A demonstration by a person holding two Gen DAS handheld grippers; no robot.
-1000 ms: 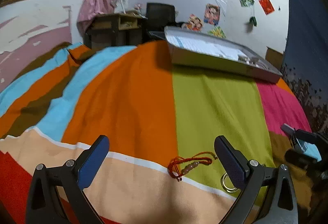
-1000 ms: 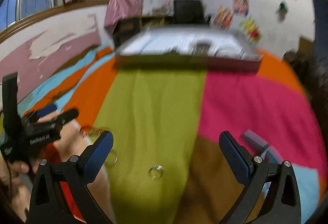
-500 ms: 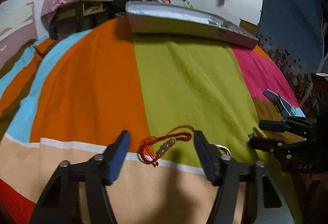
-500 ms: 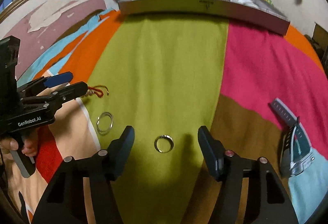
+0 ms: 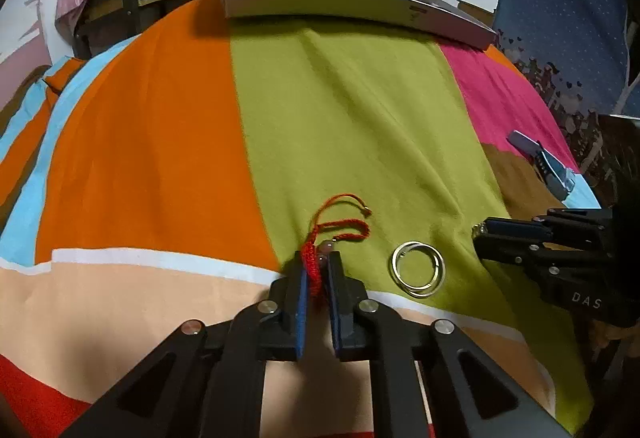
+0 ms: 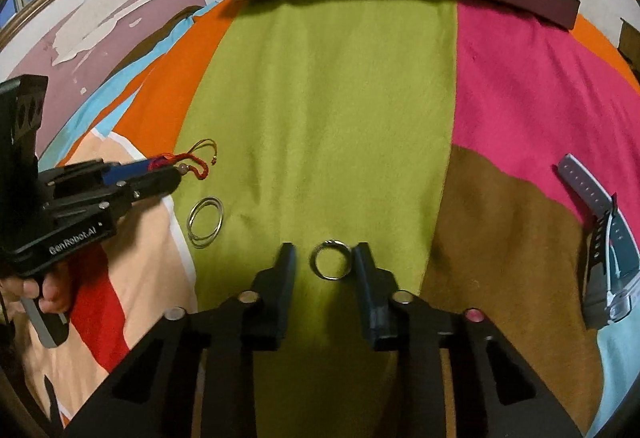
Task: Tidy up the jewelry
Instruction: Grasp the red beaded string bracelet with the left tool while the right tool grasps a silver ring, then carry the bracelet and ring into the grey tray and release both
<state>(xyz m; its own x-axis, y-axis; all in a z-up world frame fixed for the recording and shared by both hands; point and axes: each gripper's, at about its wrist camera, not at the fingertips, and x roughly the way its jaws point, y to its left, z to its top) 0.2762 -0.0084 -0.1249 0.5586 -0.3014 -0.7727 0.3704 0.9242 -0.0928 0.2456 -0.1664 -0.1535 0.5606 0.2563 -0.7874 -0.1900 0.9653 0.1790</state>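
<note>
Red braided cord bracelet with pale beads (image 5: 320, 258) lies on the striped bedspread (image 5: 340, 117); my left jaws (image 5: 317, 270) have just closed and pinch its knotted end. Thin silver ring (image 6: 332, 265) sits between my right jaws (image 6: 325, 258), which have been closing; pads flank it, contact unclear. Paired gold bangles (image 5: 418, 269) lie beside the bracelet.
</note>
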